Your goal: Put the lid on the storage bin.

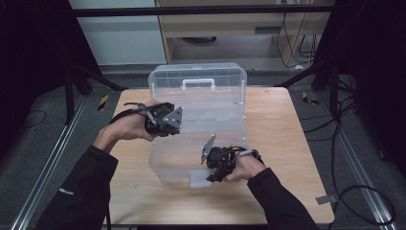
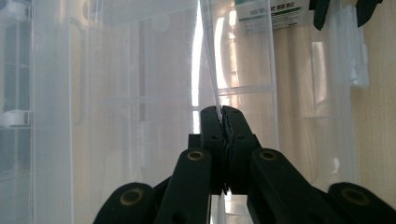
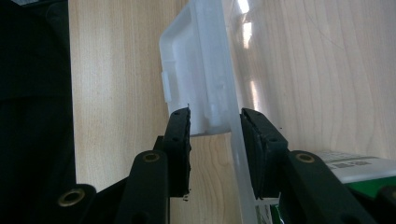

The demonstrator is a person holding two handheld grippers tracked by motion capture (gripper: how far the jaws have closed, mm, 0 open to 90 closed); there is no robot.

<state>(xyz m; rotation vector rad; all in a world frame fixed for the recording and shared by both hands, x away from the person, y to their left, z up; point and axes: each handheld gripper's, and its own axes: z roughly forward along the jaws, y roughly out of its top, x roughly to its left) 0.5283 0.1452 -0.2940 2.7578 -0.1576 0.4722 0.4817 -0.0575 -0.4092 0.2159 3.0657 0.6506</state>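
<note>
While the clear plastic storage box (image 1: 201,129) lay on the wooden bench (image 1: 282,143), both hand-held grippers were at it. In the high view the box sat near the middle of the bench, its white handle (image 1: 197,83) at the far end and its white latch (image 1: 198,179) at the near end, towards the person.

The left hand-held gripper (image 1: 178,125) came in from the box's left side, about halfway along it. In the left gripper view (image 2: 220,112) its jaws stood pressed nearly together, pinching a thin transparent edge of the box (image 2: 140,93) that rose straight up from between the tips; a label (image 2: 271,11) with green print showed through the plastic at the top.

The right hand-held gripper (image 1: 210,176) was at the near end of the box, beside the latch. In the right gripper view (image 3: 215,122) its jaws stood partly apart on either side of the white latch (image 3: 194,74) and the clear wall next to it. The left jaw lay against the latch's side, while the right jaw sat just beside the clear wall; whether it touched could not be told. Pale wood of the bench (image 3: 116,70) showed behind the latch, and a dark sleeve (image 3: 32,93) ran down the left edge.
</note>
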